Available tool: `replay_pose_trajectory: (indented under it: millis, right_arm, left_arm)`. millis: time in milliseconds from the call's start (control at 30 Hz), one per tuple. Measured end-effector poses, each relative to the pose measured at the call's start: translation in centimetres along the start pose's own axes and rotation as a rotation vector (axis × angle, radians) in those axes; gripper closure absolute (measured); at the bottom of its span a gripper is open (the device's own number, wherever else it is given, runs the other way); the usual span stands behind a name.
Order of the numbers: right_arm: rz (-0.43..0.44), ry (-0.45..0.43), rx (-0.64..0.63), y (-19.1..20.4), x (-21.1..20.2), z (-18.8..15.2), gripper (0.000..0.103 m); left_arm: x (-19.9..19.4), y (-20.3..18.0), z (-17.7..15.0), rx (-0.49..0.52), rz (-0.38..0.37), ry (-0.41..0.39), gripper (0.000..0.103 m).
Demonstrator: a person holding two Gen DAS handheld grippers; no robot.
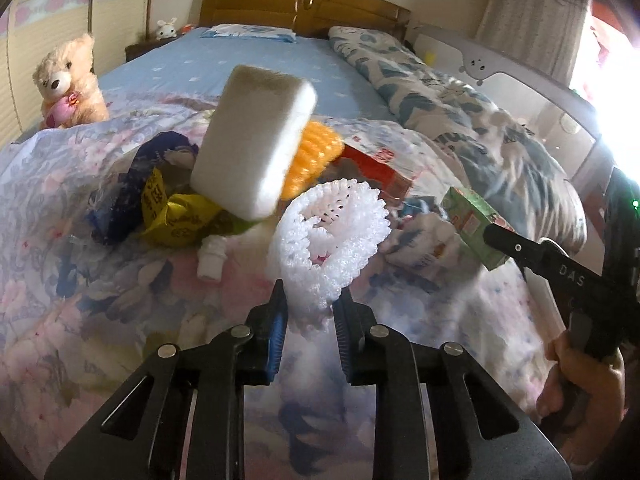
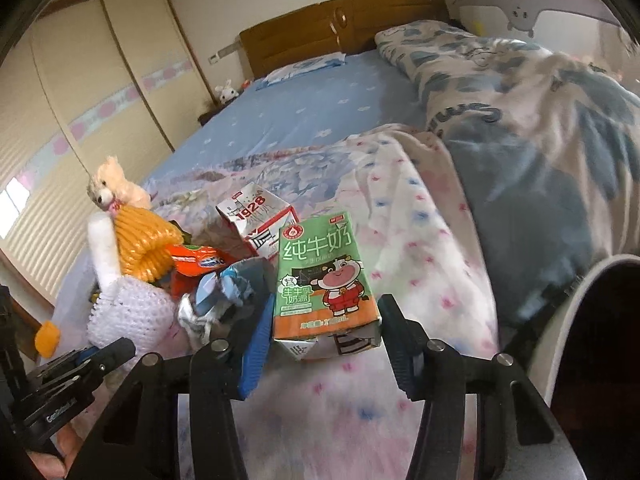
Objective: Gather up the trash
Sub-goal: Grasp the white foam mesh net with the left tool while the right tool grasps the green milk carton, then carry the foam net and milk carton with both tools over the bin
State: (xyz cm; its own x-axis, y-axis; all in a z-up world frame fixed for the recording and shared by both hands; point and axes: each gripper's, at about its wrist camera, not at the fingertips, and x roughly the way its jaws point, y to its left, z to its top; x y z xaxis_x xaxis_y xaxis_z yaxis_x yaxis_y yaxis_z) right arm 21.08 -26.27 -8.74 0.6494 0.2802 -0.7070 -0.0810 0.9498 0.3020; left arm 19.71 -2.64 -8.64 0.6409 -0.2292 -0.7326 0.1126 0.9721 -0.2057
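A pile of trash lies on the floral quilt (image 1: 100,320). My left gripper (image 1: 310,308) is shut on a white foam fruit net (image 1: 332,236), which also shows in the right wrist view (image 2: 132,312). A white foam block (image 1: 256,140) stands tilted over an orange foam net (image 1: 316,152), with yellow and blue wrappers (image 1: 168,208) beside it. My right gripper (image 2: 326,328) is shut on a green milk carton (image 2: 324,276), which the left wrist view shows at the right (image 1: 476,220). A red-and-white 1928 carton (image 2: 256,216) lies behind it.
A teddy bear (image 1: 68,80) sits at the quilt's left edge. A rolled blue-patterned blanket (image 2: 540,100) lies on the right. A wooden headboard (image 1: 304,4) and wardrobe doors (image 2: 80,80) stand behind. A dark, white-rimmed bin (image 2: 600,340) is at the right.
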Motion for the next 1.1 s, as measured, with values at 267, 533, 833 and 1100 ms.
replay_pose_trajectory:
  millis: [267,533,833,1100]
  right_arm:
    - [0.026,0.014,0.032,-0.5,-3.5,-3.0,0.050]
    - [-0.005,0.067,0.010,0.5,-3.0,-5.0,0.046]
    - [-0.034,0.031,-0.002,0.5,-3.5,-4.5,0.053]
    - [-0.029,-0.046,0.056,-1.7,-8.7,-5.3,0.053]
  left_arm:
    - [-1.6,-1.5,-2.0,0.024,-0.036,0.006,0.083]
    - [-2.9,-2.0,-2.8,0.035,-0.044,0.000,0.083]
    - [-4.0,-3.9,-3.1,0.073,-0.066,-0.008,0.083]
    - [-4.4,-7.8,-3.6,0.140,-0.122,-0.001,0.083]
